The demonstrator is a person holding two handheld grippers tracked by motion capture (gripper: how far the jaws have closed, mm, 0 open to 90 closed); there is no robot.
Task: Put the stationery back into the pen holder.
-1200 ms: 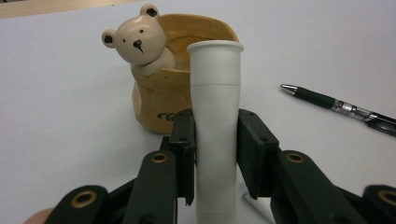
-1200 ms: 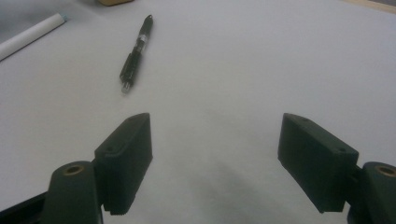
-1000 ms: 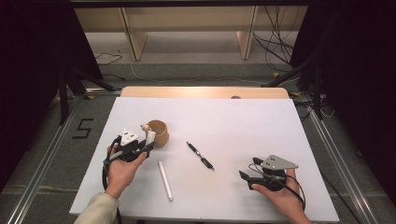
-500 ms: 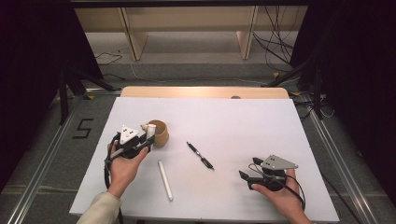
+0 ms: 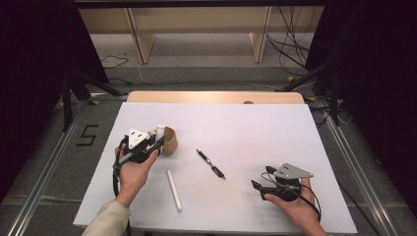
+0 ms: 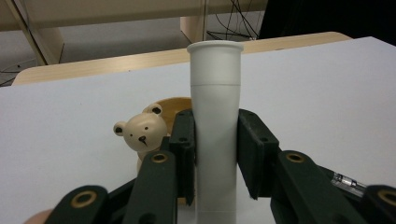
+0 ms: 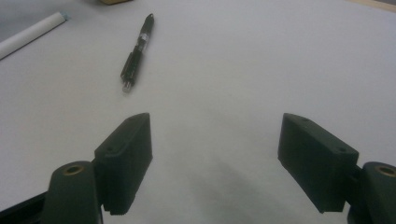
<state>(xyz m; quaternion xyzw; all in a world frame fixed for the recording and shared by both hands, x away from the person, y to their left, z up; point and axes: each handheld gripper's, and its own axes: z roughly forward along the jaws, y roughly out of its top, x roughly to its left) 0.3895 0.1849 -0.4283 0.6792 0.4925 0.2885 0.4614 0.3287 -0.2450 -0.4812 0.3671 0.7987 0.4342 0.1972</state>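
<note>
My left gripper (image 5: 157,141) is shut on a white cap-like tube (image 5: 160,132), held upright next to a wooden bear-faced holder (image 5: 170,141) at the table's left. In the left gripper view the white tube (image 6: 215,116) stands clamped between both pads of that gripper (image 6: 215,149), with the bear holder (image 6: 141,132) just behind on the left. A white pen body (image 5: 173,190) lies near the front edge. A black pen (image 5: 210,163) lies mid-table. My right gripper (image 5: 263,178) rests open at the front right; in its own view that gripper (image 7: 215,154) holds nothing, and the black pen (image 7: 137,52) lies ahead.
The white table sheet (image 5: 255,132) has a wooden strip (image 5: 216,97) along its far edge. Beyond it stand wooden shelf legs and floor cables. The white pen body (image 7: 29,33) crosses the top left corner of the right gripper view.
My left gripper has shifted slightly away from the person and toward the bear holder, carrying the white tube. The right gripper has stayed still.
</note>
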